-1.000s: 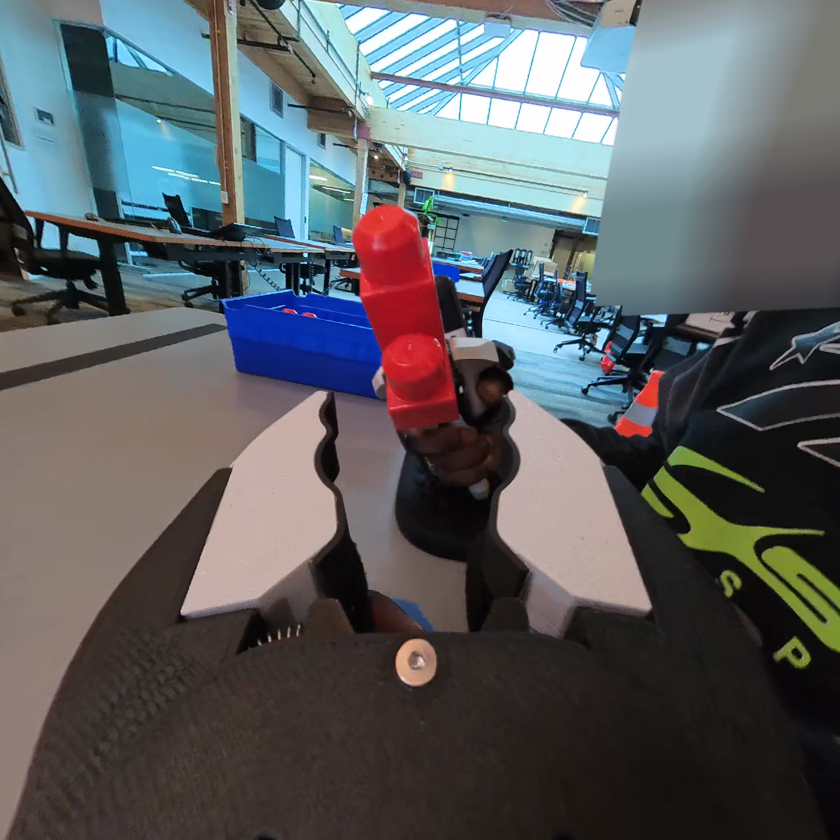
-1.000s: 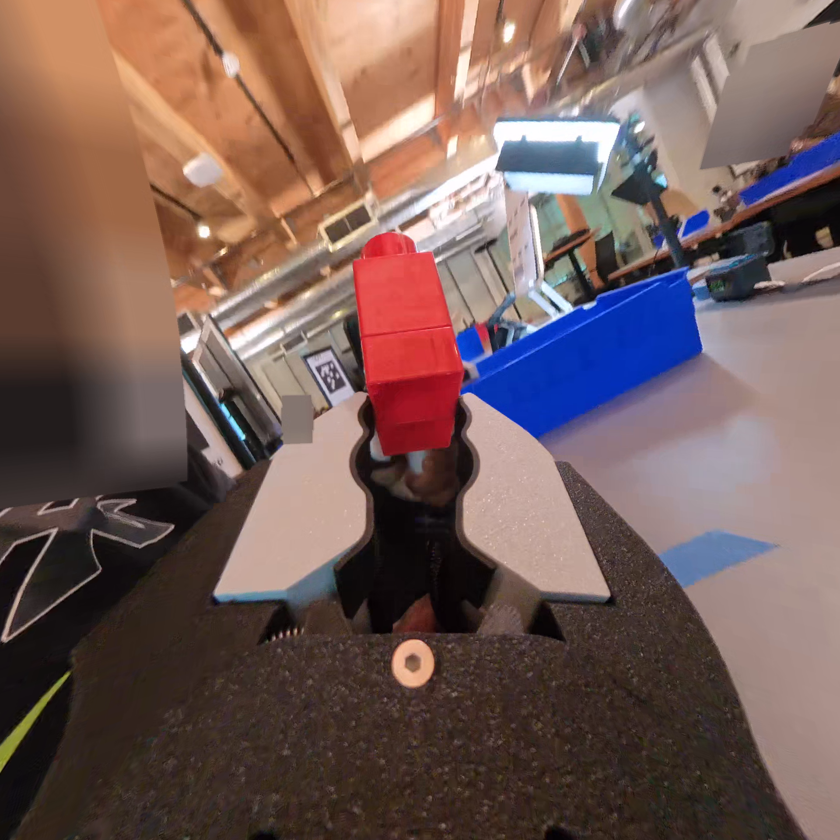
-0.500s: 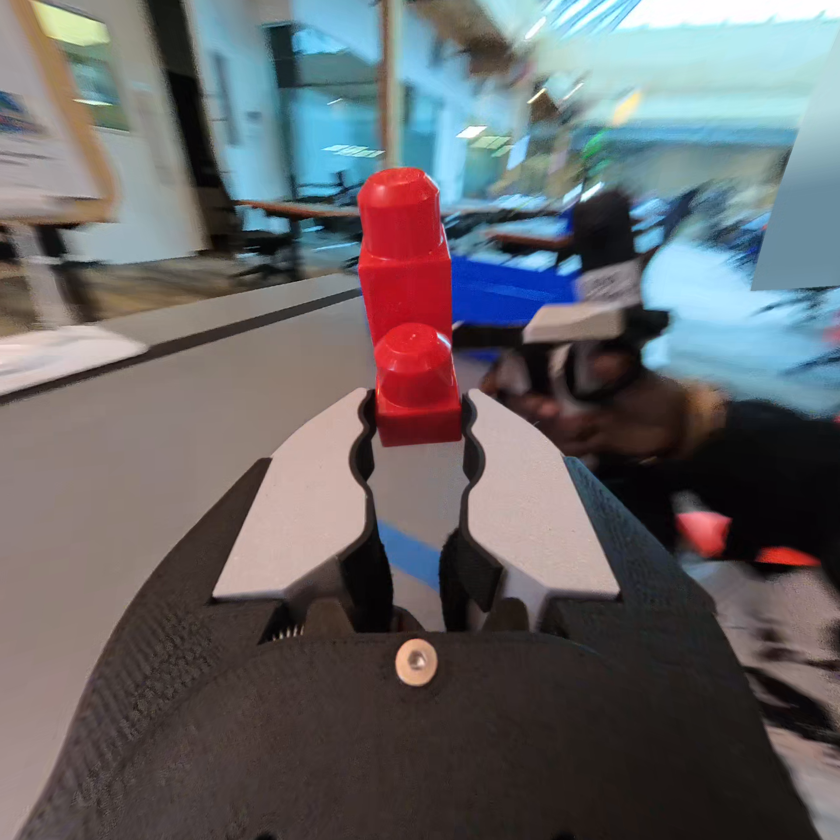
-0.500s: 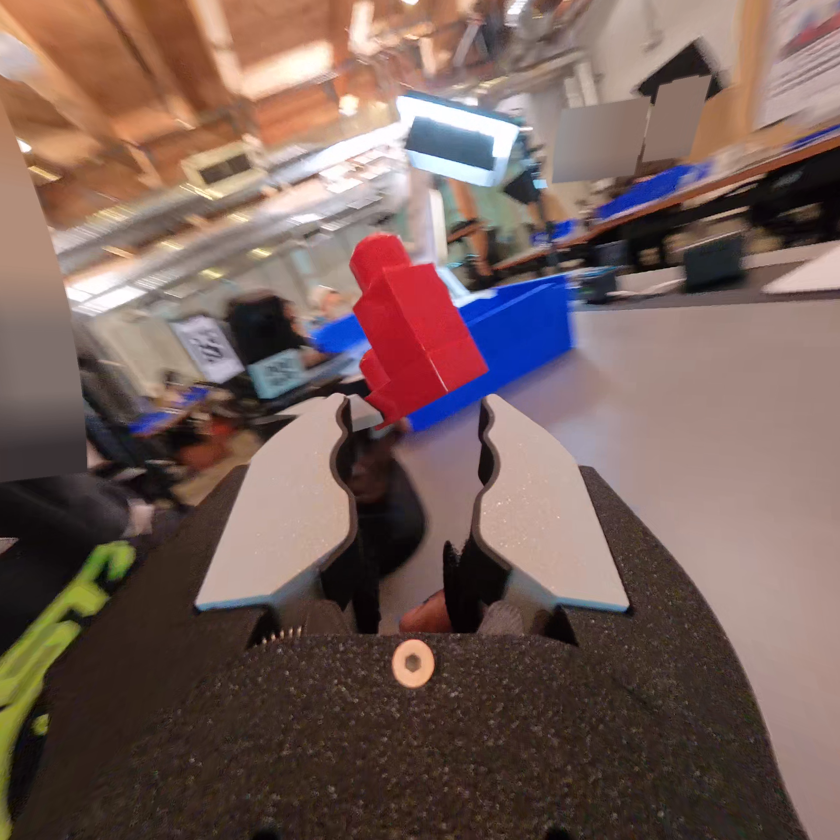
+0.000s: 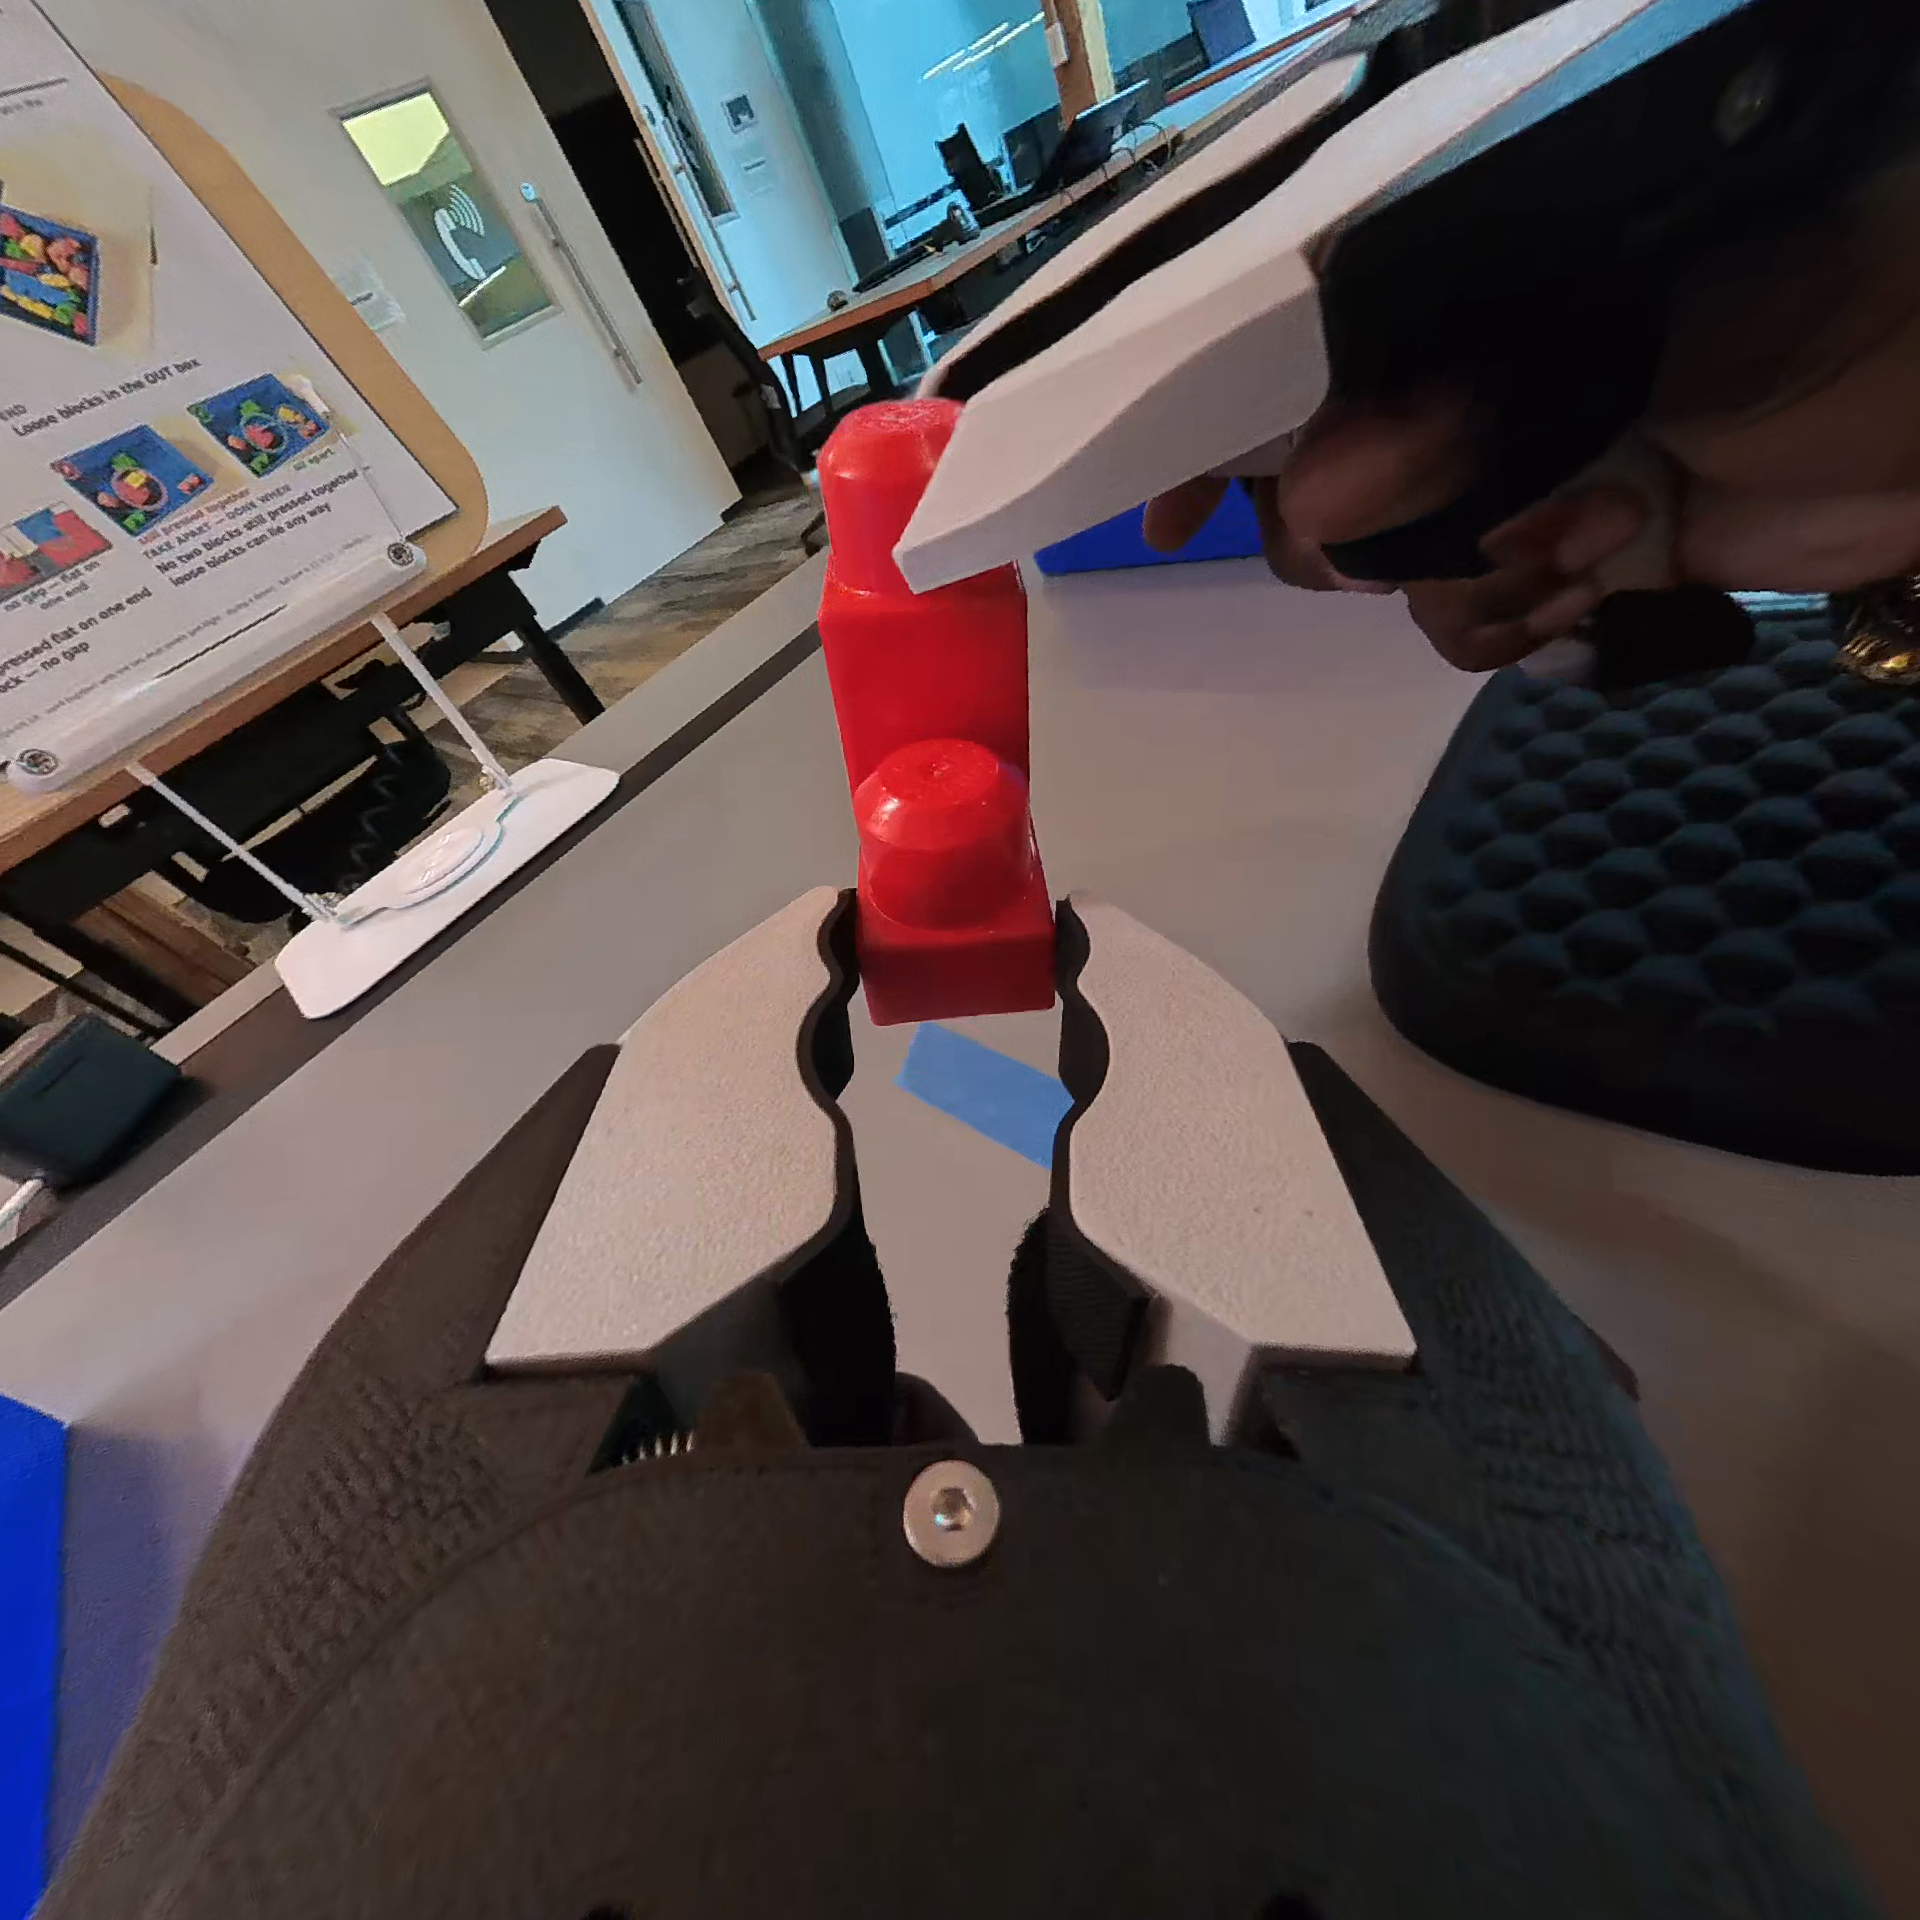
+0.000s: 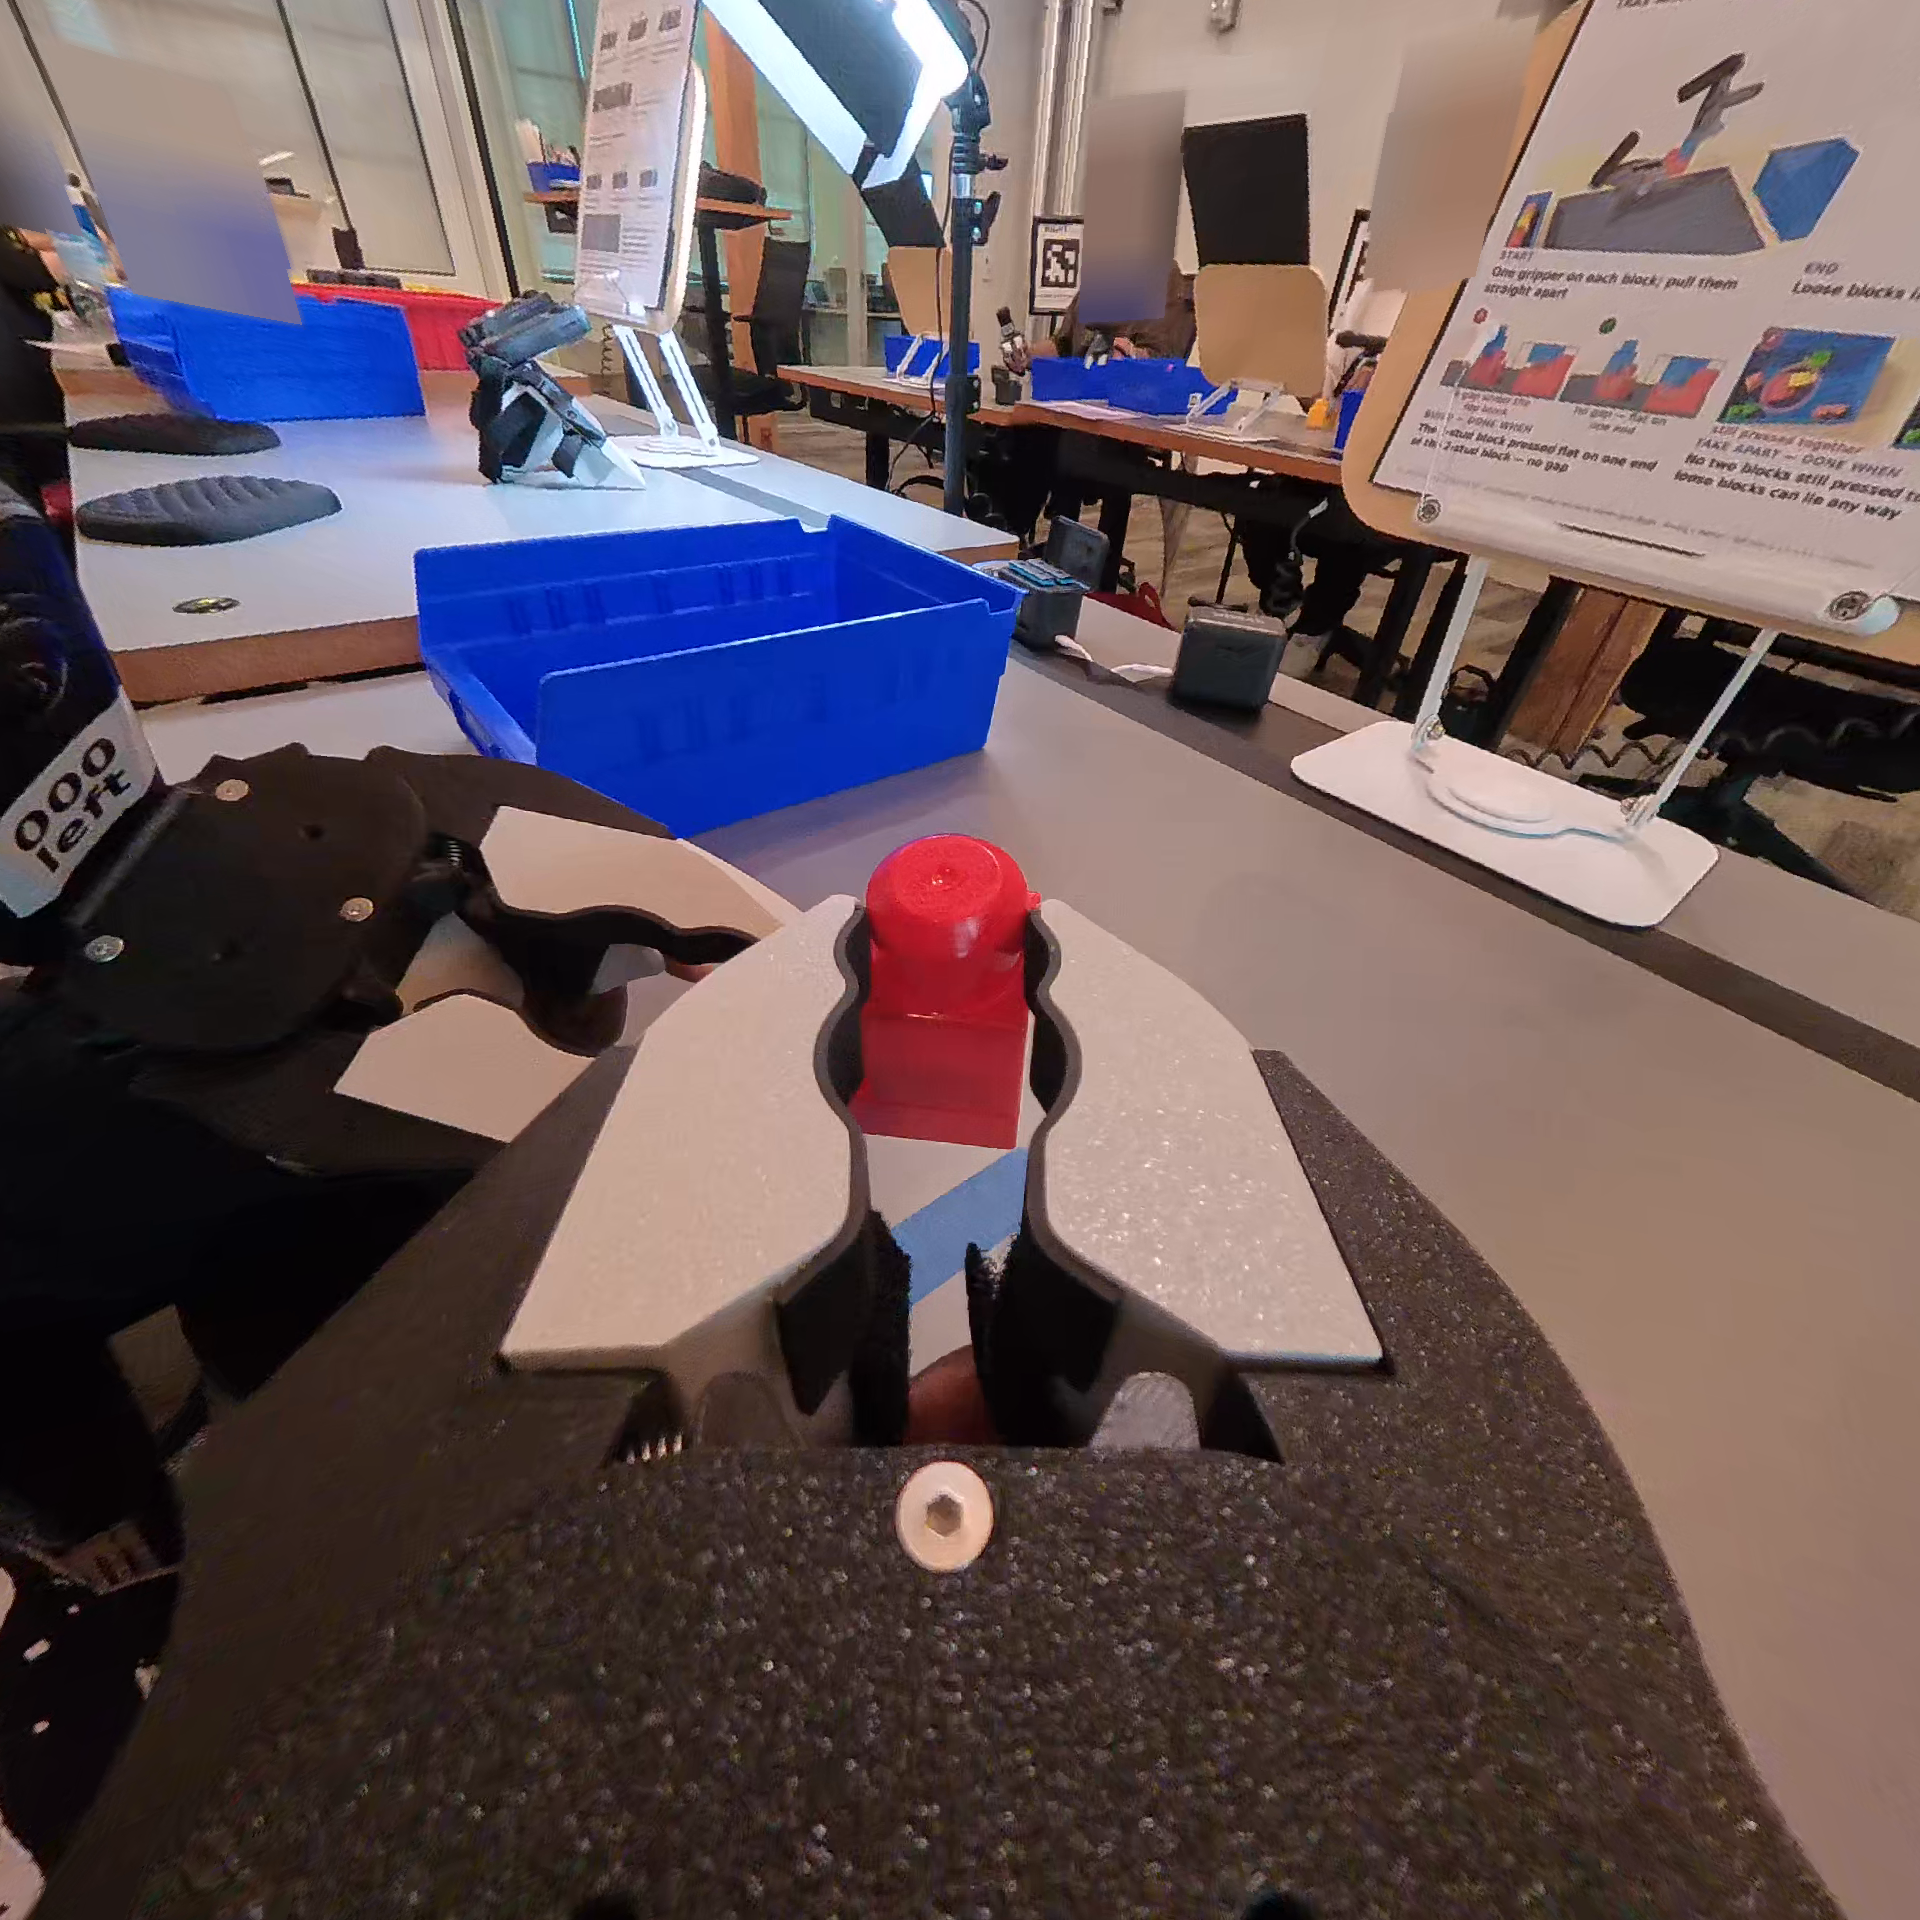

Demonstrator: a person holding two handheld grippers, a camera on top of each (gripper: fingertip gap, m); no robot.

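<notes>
Red blocks point(image 5: 925, 717), two pressed together, stand between your tongs above the grey table point(image 5: 1195, 748): your left gripper point(image 5: 956, 951) clamps the lower block, your right gripper point(image 6: 940, 997) clamps the upper one, long axis running from one to the other.

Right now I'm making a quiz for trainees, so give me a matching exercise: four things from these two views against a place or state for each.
Things:
1. red blocks
2. blue bin
3. blue tape strip
4. dark textured pad

Places or states:
A. flat on the grey table, under the blocks
B. gripped at both ends, by the left gripper and the right gripper
C. open-topped, on the table behind the left gripper
D. lying on the table to the right in the left wrist view

Pairs: 1-B, 2-C, 3-A, 4-D
</notes>
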